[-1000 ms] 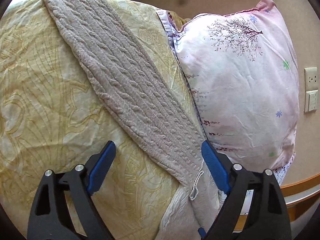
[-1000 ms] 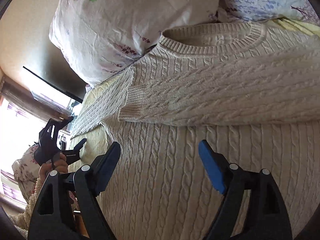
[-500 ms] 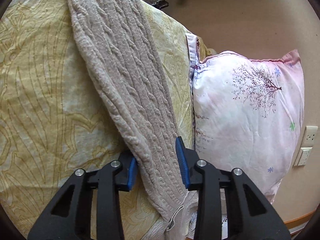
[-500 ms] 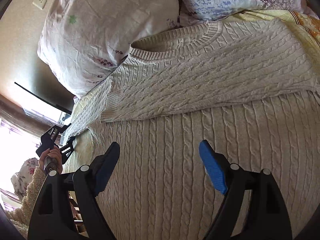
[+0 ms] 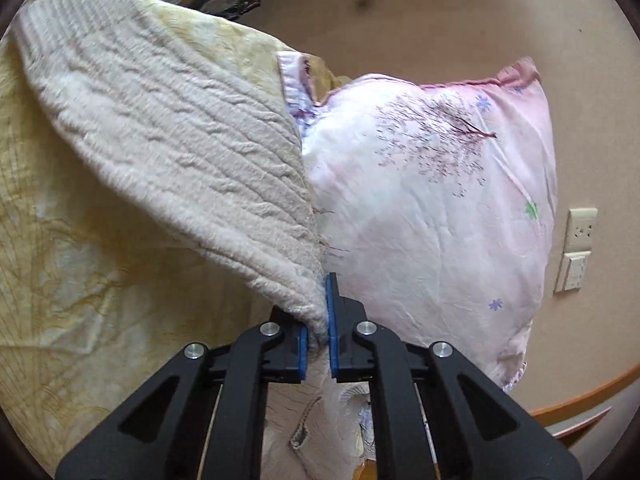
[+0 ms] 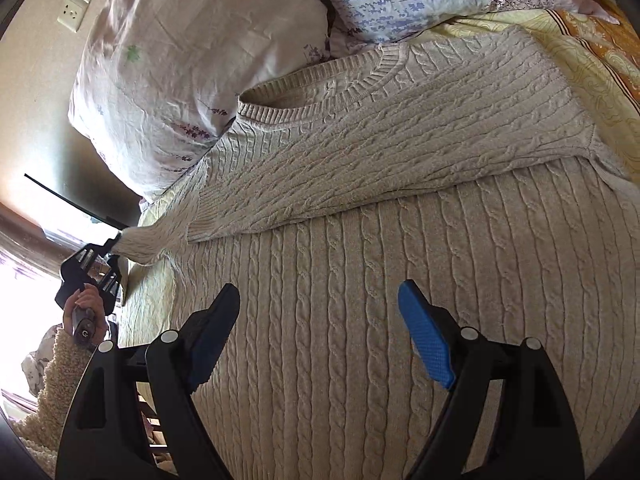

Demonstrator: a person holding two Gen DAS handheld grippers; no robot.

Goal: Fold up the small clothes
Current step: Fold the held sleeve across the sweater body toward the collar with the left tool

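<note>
Pinching the cuff end of a cream cable-knit sleeve (image 5: 176, 140), the left gripper (image 5: 318, 332) has its blue pads clamped on the fabric, which rises away from the fingers, off the yellow bedspread (image 5: 80, 280). A pink floral pillow (image 5: 432, 216) stands just right of its tips. The right gripper (image 6: 320, 328) hangs with jaws spread wide and nothing between them, above the body of the sweater (image 6: 360, 300) lying flat on the bed. Ahead of it, the other sleeve lies folded across the chest, below the neckline.
</note>
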